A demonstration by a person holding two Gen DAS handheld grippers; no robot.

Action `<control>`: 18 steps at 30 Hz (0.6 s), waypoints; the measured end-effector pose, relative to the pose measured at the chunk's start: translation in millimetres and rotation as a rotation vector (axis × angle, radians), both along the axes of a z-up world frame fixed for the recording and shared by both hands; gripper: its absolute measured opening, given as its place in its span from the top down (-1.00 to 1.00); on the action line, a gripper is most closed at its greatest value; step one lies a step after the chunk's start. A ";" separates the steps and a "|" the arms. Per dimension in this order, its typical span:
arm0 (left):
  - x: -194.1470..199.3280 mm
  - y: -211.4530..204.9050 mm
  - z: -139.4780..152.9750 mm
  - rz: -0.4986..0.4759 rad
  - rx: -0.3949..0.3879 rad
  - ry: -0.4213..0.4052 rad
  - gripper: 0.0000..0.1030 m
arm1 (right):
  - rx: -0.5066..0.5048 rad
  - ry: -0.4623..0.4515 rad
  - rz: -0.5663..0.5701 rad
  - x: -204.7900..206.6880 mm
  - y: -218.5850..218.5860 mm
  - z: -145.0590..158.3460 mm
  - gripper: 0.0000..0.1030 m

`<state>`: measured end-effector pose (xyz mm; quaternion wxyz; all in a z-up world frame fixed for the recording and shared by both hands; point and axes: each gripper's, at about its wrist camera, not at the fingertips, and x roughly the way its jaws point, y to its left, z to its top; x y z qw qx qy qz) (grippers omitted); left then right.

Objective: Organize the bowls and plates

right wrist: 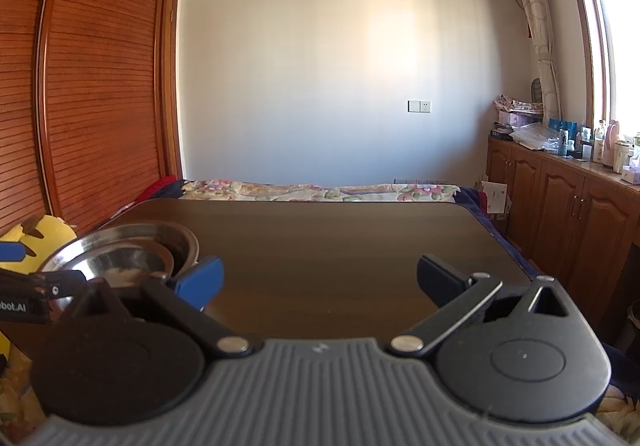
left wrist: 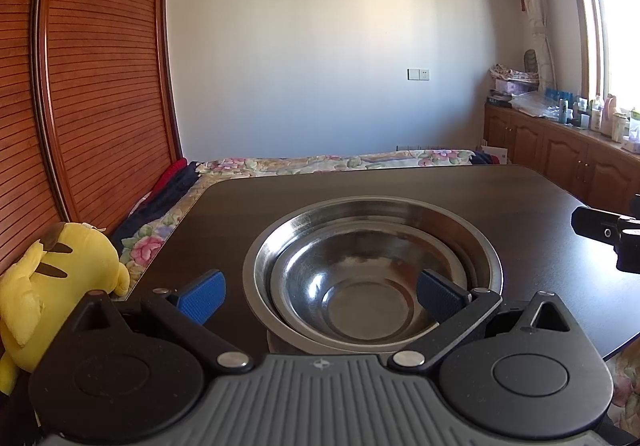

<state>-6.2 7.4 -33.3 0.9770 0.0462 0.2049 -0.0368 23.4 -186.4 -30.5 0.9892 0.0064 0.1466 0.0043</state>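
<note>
- Left wrist view: the left gripper [left wrist: 320, 296] was spread wide and held nothing, its blue pads [left wrist: 202, 300] straddling the near rim of the stacked steel bowls [left wrist: 372, 266], which sat nested on the dark table [left wrist: 500, 197].
- The right gripper [right wrist: 320, 284] was also spread wide and gripped nothing, above bare tabletop, right of the bowls.

1. Daylit from the window [left wrist: 618, 25] at far right, blown out to white in both views.
2. Warm soft patch on the back wall [right wrist: 384, 41]; dimmer toward the left.
3. Bright specular glints inside the steel bowls [left wrist: 372, 278].
4. Strong fisheye bending of the wardrobe doors [left wrist: 100, 65] at the left edge.
5. Dark vignetted corners; mild softness throughout.
</note>
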 end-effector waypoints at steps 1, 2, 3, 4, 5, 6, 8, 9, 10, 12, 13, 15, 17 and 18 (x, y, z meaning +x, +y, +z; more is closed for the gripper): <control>0.2 0.0 -0.2 0.001 -0.001 0.001 -1.00 | 0.000 0.001 0.001 0.9 0.3 -0.4 -1.00; 0.0 -0.1 -0.2 0.001 -0.001 0.001 -1.00 | 0.000 0.001 0.001 0.8 0.2 -0.3 -1.00; -0.2 0.0 -0.1 0.002 -0.002 0.002 -1.00 | 0.000 0.000 0.001 0.7 0.2 -0.2 -1.00; -0.6 0.1 -0.1 0.002 -0.002 0.002 -1.00 | -0.001 0.001 0.001 0.9 0.2 -0.3 -1.00; -0.6 0.2 -0.1 0.002 -0.002 0.002 -1.00 | 0.000 0.001 0.001 0.7 0.2 -0.1 -1.00; -0.5 0.2 -0.1 0.002 -0.002 0.002 -1.00 | 0.000 0.001 0.001 0.6 0.1 -0.1 -1.00; -0.7 0.2 -0.2 0.002 -0.003 0.002 -1.00 | 0.000 0.001 0.001 0.8 0.3 -0.4 -1.00; -0.5 0.2 -0.2 0.002 -0.003 0.002 -1.00 | 0.001 0.001 0.001 0.4 0.2 0.0 -1.00; -0.5 0.8 -0.8 0.002 -0.003 0.003 -1.00 | 0.001 0.002 0.001 0.2 0.7 -0.8 -1.00; -0.5 0.9 -0.7 0.002 -0.003 0.002 -1.00 | 0.000 0.001 0.001 0.1 1.0 -0.6 -1.00; -0.5 0.9 -0.7 0.002 -0.003 0.003 -1.00 | 0.001 0.002 0.001 0.2 1.1 -0.7 -1.00; -0.4 1.0 -0.7 0.002 -0.003 0.002 -1.00 | 0.002 0.002 0.001 -0.2 1.1 -0.4 -1.00; -0.6 0.9 -1.0 0.002 -0.004 0.003 -1.00 | 0.001 0.001 0.001 0.2 1.1 -0.7 -1.00; -0.6 0.9 -1.0 0.002 -0.004 0.002 -1.00 | 0.001 0.002 0.001 0.1 1.1 -0.6 -1.00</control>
